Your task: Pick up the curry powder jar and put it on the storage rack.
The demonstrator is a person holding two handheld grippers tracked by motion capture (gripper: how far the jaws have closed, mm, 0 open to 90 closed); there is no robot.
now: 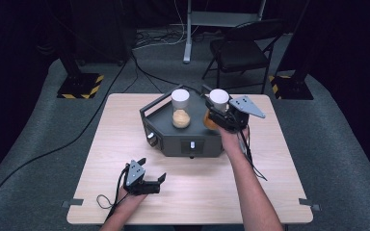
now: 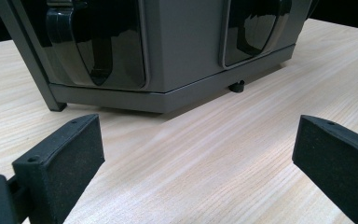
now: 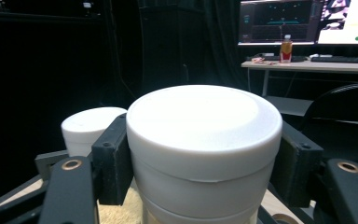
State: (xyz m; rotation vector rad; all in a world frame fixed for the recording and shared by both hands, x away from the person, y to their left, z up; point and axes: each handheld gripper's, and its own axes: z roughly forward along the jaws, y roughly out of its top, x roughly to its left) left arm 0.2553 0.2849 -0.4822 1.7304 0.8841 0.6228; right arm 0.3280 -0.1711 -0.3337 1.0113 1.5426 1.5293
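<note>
A dark grey machine (image 1: 183, 139) with a railed top tray stands mid-table. On its tray stands a clear jar (image 1: 180, 109) with a white lid and tan grains inside. My right gripper (image 1: 219, 114) is shut on a second white-lidded jar (image 1: 218, 102) at the tray's right edge; its pads press the lid (image 3: 204, 126) from both sides, and the other jar's lid (image 3: 89, 126) shows behind to the left. My left gripper (image 1: 150, 179) rests open near the table's front, its jaws wide apart over bare wood, facing the machine's base (image 2: 168, 51).
A wooden table (image 1: 125, 125) carries everything. Behind it stand a black folding chair (image 1: 241, 48), a metal stand post (image 1: 189, 33) and floor cables. A desk with monitors and a bottle (image 3: 286, 49) lies far off in the right gripper view.
</note>
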